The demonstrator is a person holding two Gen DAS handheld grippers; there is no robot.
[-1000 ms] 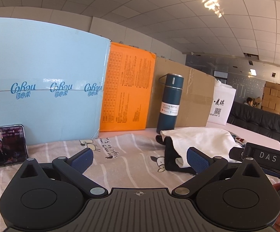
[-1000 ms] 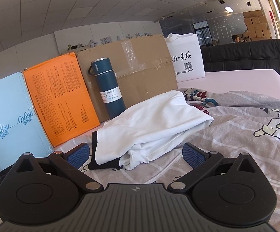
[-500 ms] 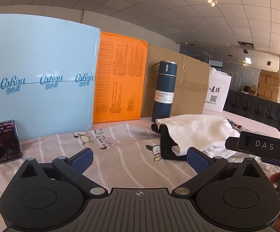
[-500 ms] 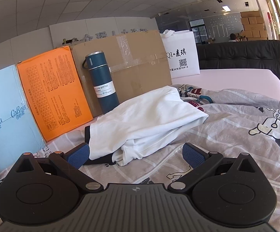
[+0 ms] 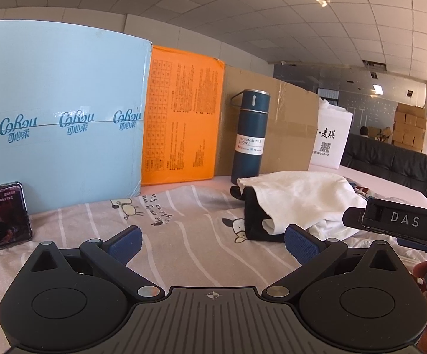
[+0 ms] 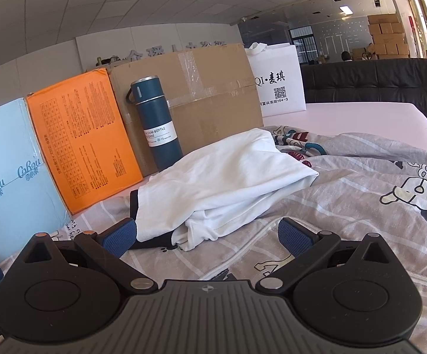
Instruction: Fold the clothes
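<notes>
Right wrist view: the right claw [image 6: 206,234] stands spread and empty at lower centre; just above it a loosely bunched white garment [image 6: 222,183] lies over a black one [image 6: 151,240] on the patterned sheet [image 6: 360,206]. Left wrist view: the left claw [image 5: 212,240] is likewise released. Judged light, limp and prone to sag; best pinched at a hem or corner.

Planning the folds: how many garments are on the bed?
2 visible: a white garment crumpled before the vacuum bottle, and a black garment mostly beneath it. More may be hidden underneath.
</notes>
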